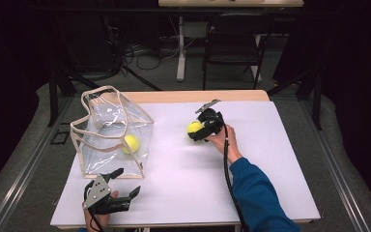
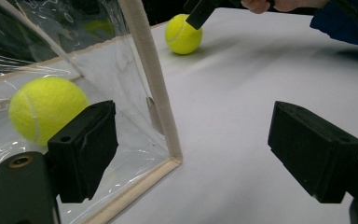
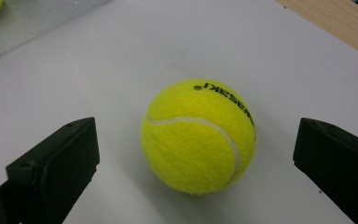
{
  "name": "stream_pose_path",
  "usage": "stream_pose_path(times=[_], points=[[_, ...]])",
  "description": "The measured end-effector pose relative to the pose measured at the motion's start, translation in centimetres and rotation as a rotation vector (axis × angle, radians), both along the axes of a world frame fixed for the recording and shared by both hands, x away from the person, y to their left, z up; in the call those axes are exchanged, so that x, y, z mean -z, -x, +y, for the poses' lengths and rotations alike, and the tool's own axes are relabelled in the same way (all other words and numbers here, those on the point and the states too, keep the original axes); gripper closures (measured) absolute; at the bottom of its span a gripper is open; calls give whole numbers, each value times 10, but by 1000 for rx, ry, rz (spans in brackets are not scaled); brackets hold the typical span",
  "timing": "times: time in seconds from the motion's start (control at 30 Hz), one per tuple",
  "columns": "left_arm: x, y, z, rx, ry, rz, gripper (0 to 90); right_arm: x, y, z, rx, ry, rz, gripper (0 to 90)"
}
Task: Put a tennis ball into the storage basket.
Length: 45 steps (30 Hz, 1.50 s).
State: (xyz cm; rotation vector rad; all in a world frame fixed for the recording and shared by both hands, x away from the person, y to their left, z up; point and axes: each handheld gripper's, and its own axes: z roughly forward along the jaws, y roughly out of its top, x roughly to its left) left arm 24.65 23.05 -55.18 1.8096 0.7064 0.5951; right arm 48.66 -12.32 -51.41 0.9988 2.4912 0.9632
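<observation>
With my right gripper spread wide around the loose tennis ball mid-table, my left gripper waits open by the clear bag near the table's left edge.

The left gripper rests low at the near left corner of the worktop, held from below by a hand, its fingers spread wide apart. The right gripper sits near the worktop's middle, toward the far edge, fingers parted, on an outstretched blue-sleeved forearm.
</observation>
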Motion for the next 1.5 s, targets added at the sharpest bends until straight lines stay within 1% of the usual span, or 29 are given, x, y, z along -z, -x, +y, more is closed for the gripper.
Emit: stream_pose_path(times=[0.07, 0.13, 0.2, 0.23, 0.27, 0.3, 0.33, 0.37, 0.4, 0.5, 0.53, 0.6, 0.67, 0.73, 0.8, 1.03, 1.07, 1.13, 1.17, 1.43, 1.47, 1.5], points=[[0, 0, 1, 0, 2, 0, 160, 2, -1, 2, -7, 9, 8, 0], [0, 0, 1, 2, 0, -5, 160, 5, -2, 4, -11, 7, 15, 0], [0, 0, 0, 2, 1, 0, 160, 7, -3, 6, -9, 13, 22, 0], [0, 0, -1, 3, 1, 1, 160, 8, -3, 7, -9, 8, 24, 8], [0, 0, -1, 4, 0, 0, 160, 9, -4, 7, -16, 11, 34, 35], [0, 0, -1, 2, 4, 3, 160, 10, -5, 8, -19, 17, 33, 71], [0, -1, 0, 3, 2, 3, 160, 11, -5, 9, -19, 16, 35, 70], [1, -1, 0, 4, 3, 4, 160, 12, -5, 9, -10, 16, 41, 73], [1, -1, 0, 4, 4, 5, 160, 14, -6, 9, 1, 16, 36, 98], [0, 0, 0, 4, 1, -2, 160, 16, -8, 8, 8, 15, 40, 141], [0, 0, 0, 4, 0, -1, 161, 17, -8, 9, 17, 15, 48, 145], [0, 0, 0, 5, 1, 0, 160, 19, -9, 9, 16, 16, 49, 164], [0, 0, -1, 6, 0, 0, 160, 20, -9, 10, 28, 30, 47, 212], [0, 0, -1, 7, -1, 1, 160, 20, -9, 10, 41, 27, 38, 250], [0, 0, -1, 8, -3, 5, 160, 20, -9, 9, 39, 23, 40, 254], [0, 0, 0, 6, 1, -2, 160, 21, -9, 7, 44, 10, 39, 262], [-1, 0, 0, 6, 2, -2, 160, 20, -9, 7, 41, 18, 43, 262], [0, 0, 0, 6, 2, -2, 161, 19, -9, 7, 37, 22, 36, 262], [0, 0, 0, 6, 2, 0, 160, 18, -9, 7, 34, 21, 28, 262], [-1, 1, 0, 2, 2, -5, 161, 10, -4, 5, 29, 17, 34, 263], [-1, 1, 0, 2, 5, -7, 160, 9, -4, 4, 26, 23, 26, 263], [-1, 1, 1, 0, 7, -8, 161, 8, -3, 4, 28, 15, 24, 263]])
